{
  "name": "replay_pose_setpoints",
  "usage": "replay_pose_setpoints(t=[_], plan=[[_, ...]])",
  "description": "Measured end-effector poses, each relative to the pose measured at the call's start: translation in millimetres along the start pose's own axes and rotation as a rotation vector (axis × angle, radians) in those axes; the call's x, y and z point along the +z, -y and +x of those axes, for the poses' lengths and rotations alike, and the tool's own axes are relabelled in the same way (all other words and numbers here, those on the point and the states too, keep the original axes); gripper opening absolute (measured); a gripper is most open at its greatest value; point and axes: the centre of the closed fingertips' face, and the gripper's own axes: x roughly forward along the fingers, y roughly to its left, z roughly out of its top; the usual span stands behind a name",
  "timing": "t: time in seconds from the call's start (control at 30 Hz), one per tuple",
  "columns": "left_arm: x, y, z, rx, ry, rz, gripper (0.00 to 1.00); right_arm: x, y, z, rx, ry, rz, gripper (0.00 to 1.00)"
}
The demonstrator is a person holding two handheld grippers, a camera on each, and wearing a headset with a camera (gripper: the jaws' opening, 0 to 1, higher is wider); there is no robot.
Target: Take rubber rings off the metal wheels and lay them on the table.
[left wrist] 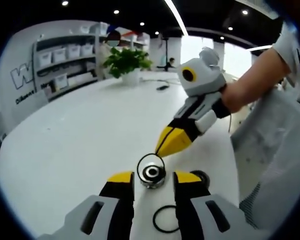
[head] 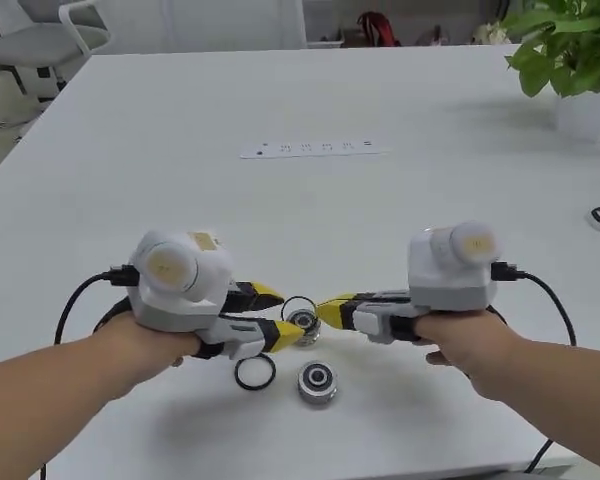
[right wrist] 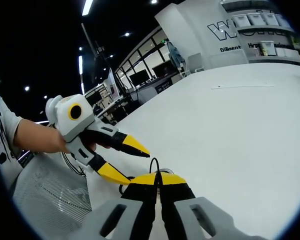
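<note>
On the near edge of the white table (head: 300, 200), in the head view, the two grippers met tip to tip over a small metal wheel (head: 302, 322). The left gripper (head: 280, 314) had its jaws spread, one above and one below the wheel's near side. The right gripper (head: 327, 311) came in from the other side with its yellow tips pressed together on a thin rubber ring (head: 298, 298) that arched up off the wheel. A loose ring (head: 237, 372) lay flat on the table just in front, and beside it stood a second wheel (head: 318, 382).

In the left gripper view, the left gripper (left wrist: 154, 176) bracketed the wheel (left wrist: 151, 173) with its jaws apart; whether they touched its sides I could not tell. The right gripper (left wrist: 170, 145) pinched the ring's far edge, and the loose ring (left wrist: 154, 220) showed below.

In the right gripper view, the right gripper (right wrist: 156, 179) was closed almost fully, a black strand of the ring (right wrist: 155, 162) rising between its tips, while the left gripper (right wrist: 135, 166) gaped wide.

The step in hand looked like peeling this ring off the wheel. The next move probably called for the left jaws to steady the wheel while the right drew the ring up and clear, then laid it beside the loose one.
</note>
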Motion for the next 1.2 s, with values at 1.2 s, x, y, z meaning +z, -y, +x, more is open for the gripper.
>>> replay_pose_setpoints(t=[1.2], plan=[[-2.4,17.2,-81.9,-0.004,0.081,-0.029,0.55,-15.1,-63.5,18.6,0.175,-0.091,0.018,0.0]])
